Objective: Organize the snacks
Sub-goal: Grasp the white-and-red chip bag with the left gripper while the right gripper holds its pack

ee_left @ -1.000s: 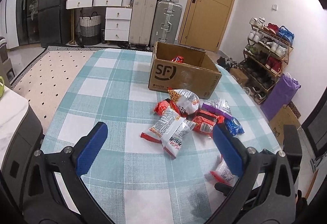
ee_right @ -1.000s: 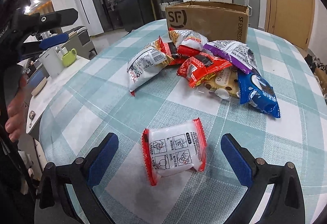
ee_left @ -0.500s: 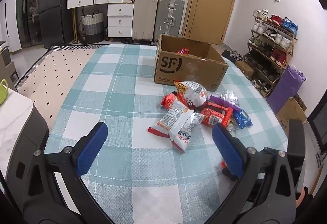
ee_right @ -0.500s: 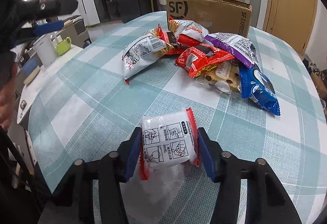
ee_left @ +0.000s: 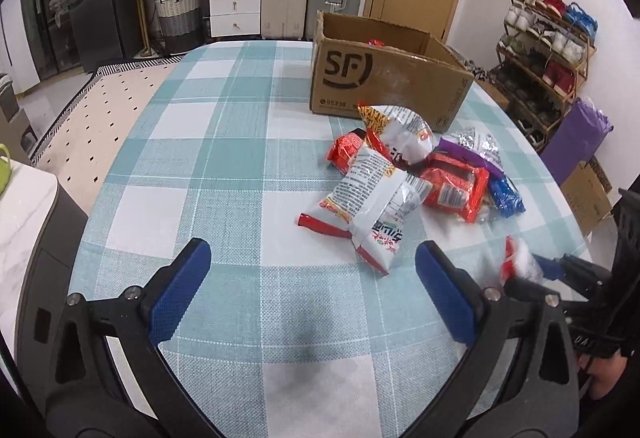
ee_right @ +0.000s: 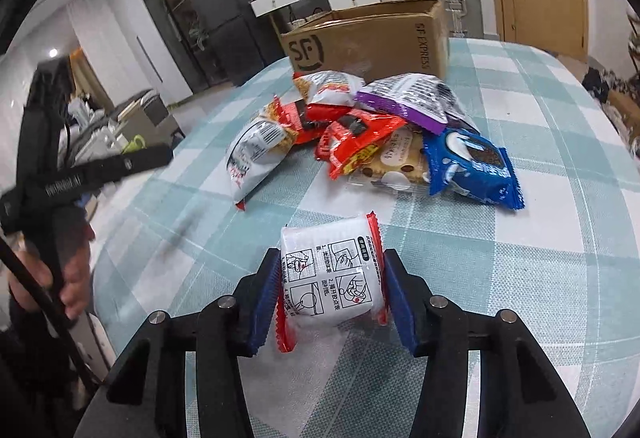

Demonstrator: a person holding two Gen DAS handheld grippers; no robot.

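Lifted white packet (ee_right: 332, 274) now faces snack pile (ee_right: 372, 134) before box (ee_right: 368, 38).

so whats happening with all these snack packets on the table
A person holding tongs in each hand is sorting snacks. The right tongs are shut on a white packet with red edges, held just above the checked tablecloth. The left tongs are open and hold nothing. A pile of packets lies in front of the cardboard box, which already has at least one red packet inside.
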